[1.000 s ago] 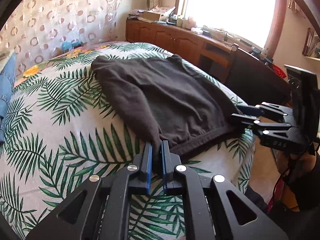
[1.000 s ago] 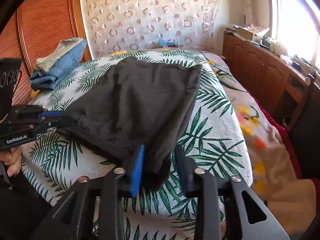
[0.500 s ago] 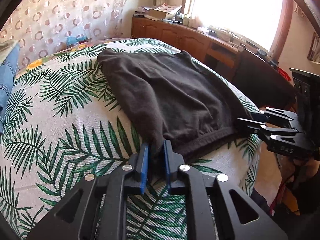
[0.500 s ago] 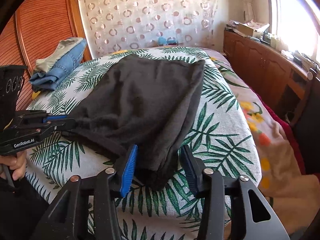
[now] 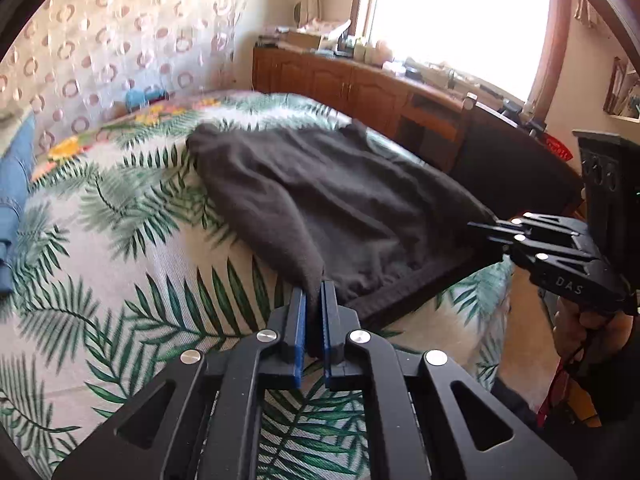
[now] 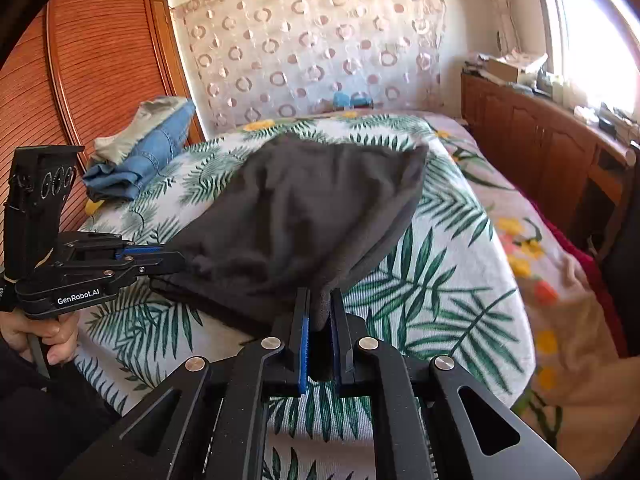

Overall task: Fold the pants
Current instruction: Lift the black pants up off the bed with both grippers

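Dark grey pants [image 5: 332,208] lie folded on the palm-leaf bedspread [image 5: 120,264], waistband toward me. My left gripper [image 5: 314,300] is shut on the waistband's left corner. My right gripper [image 6: 320,304] is shut on the waistband's right corner, and the pants [image 6: 304,216] rise slightly off the bed between them. In the left wrist view the right gripper [image 5: 486,232] shows at the right; in the right wrist view the left gripper [image 6: 176,260] shows at the left.
Folded jeans and a light garment [image 6: 148,144] lie at the bed's far left by a wooden wardrobe [image 6: 80,92]. A wooden sideboard [image 5: 360,92] with clutter stands under the bright window. The bed's near edge lies just below the grippers.
My right gripper has closed on the waistband's right corner; it was open around it before. Both grippers have lifted the near edge a little off the bed.
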Demonstrator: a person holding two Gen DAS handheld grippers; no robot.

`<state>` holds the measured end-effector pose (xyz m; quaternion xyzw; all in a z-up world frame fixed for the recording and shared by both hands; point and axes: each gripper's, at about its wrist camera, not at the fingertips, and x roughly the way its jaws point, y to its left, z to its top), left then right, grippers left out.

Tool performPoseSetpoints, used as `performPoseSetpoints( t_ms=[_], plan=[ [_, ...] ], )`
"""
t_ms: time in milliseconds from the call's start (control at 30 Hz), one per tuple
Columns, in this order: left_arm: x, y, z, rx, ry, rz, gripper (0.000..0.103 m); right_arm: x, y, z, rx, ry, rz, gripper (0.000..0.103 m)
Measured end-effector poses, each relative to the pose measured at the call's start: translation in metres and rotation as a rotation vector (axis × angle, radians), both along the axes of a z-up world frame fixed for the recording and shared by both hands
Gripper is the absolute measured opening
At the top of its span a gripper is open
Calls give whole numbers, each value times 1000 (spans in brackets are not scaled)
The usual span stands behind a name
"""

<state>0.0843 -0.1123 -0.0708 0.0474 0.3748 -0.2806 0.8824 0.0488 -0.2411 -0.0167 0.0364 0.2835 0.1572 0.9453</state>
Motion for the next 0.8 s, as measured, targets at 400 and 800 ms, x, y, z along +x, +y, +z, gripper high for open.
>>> performPoseSetpoints(
  t_ms=[400, 800],
  plan=[
    [-17, 18, 58, -62, -118, 16, 6, -18, 2, 34, -7, -105, 34, 8],
    [-15, 23, 26, -27, -32, 23, 6, -16, 6, 16, -27, -78, 53, 8]
  ],
)
